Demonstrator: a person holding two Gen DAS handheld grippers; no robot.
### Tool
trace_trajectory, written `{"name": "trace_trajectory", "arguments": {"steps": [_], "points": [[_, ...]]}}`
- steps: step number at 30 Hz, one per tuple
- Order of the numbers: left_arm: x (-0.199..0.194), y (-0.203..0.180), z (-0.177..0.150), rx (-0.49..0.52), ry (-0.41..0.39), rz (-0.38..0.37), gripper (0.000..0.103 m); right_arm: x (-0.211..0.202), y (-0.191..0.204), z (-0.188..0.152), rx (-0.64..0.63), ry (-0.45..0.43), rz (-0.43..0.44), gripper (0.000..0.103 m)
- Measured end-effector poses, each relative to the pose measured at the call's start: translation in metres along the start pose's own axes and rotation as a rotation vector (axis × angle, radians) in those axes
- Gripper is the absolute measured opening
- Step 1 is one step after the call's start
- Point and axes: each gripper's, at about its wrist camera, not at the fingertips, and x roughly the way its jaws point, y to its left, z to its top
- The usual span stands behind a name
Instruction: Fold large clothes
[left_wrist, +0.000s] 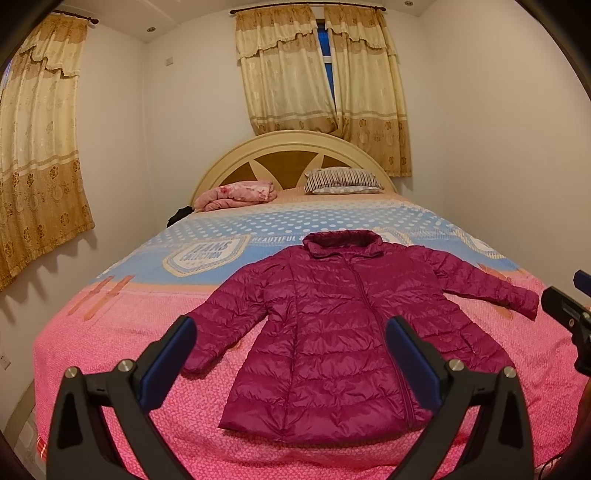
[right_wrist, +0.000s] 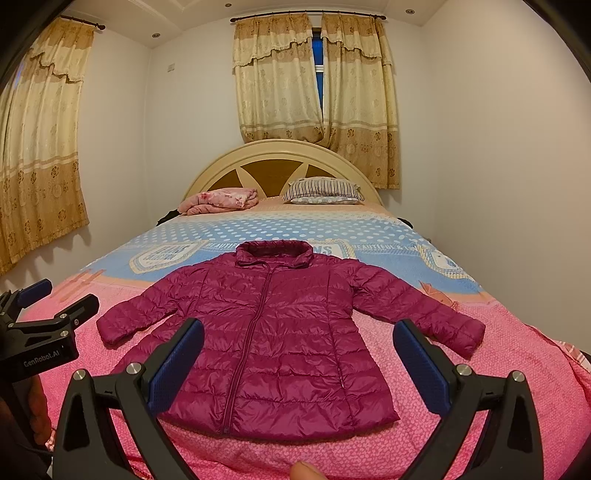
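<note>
A magenta quilted puffer jacket (left_wrist: 343, 325) lies flat and front-up on the bed, zipped, collar toward the headboard, both sleeves spread out. It also shows in the right wrist view (right_wrist: 280, 332). My left gripper (left_wrist: 291, 332) is open and empty, held above the foot of the bed, framing the jacket's lower left part. My right gripper (right_wrist: 299, 339) is open and empty, held above the jacket's hem. The left gripper shows at the left edge of the right wrist view (right_wrist: 59, 306); the right one at the right edge of the left wrist view (left_wrist: 569, 306).
The bed (left_wrist: 110, 332) has a pink and blue cover. A folded pink blanket (left_wrist: 236, 194) and a striped pillow (left_wrist: 343, 179) lie by the headboard (left_wrist: 291, 155). White walls stand close on both sides. Curtains (left_wrist: 321, 81) hang behind.
</note>
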Motion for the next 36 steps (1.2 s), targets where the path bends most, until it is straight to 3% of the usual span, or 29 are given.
{"name": "trace_trajectory", "arguments": {"steps": [36], "points": [[-0.0031,0.0035,0.0048,-0.005,-0.013,0.004,0.103,0.0003,0.0007,-0.0038,-0.001,0.006,0.004,0.102]]}}
